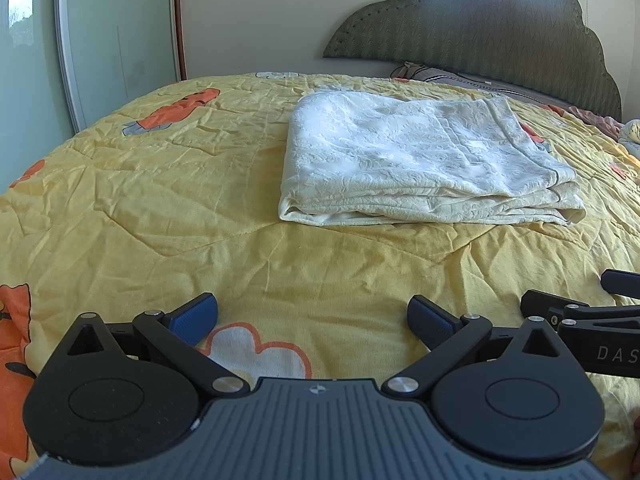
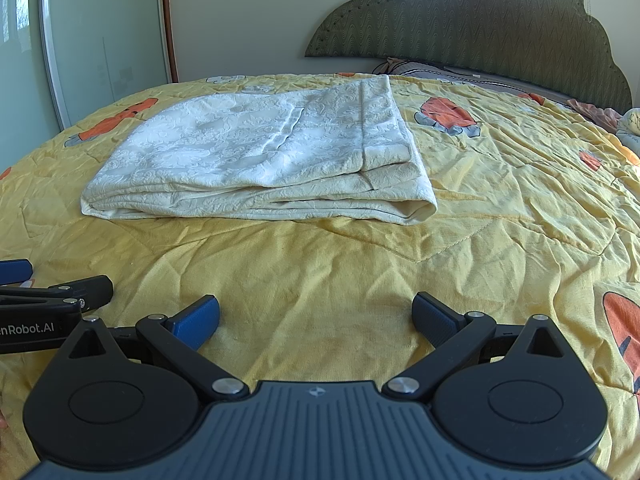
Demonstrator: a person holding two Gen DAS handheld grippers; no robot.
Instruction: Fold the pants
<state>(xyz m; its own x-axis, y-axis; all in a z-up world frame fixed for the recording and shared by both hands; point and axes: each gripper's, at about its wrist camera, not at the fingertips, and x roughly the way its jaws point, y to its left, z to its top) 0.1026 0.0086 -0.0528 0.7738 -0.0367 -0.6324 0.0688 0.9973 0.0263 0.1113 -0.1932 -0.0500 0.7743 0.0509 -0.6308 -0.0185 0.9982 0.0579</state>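
The cream-white patterned pants (image 1: 416, 160) lie folded into a flat stacked rectangle on the yellow bedspread (image 1: 160, 208); they also show in the right wrist view (image 2: 260, 160), with the waistband edge at the right. My left gripper (image 1: 313, 320) is open and empty, low over the bedspread, well short of the pants. My right gripper (image 2: 316, 318) is open and empty, beside the left one and equally short of the pants. Each gripper's side shows in the other's view: the right one (image 1: 580, 312), the left one (image 2: 52, 296).
The yellow bedspread (image 2: 500, 240) has orange cartoon prints. A green scalloped headboard (image 1: 500, 32) stands at the back right, with pillows (image 1: 440, 74) below it. A glass wardrobe door (image 1: 116, 40) is at the left. Crumpled cloth (image 2: 628, 124) lies at the far right.
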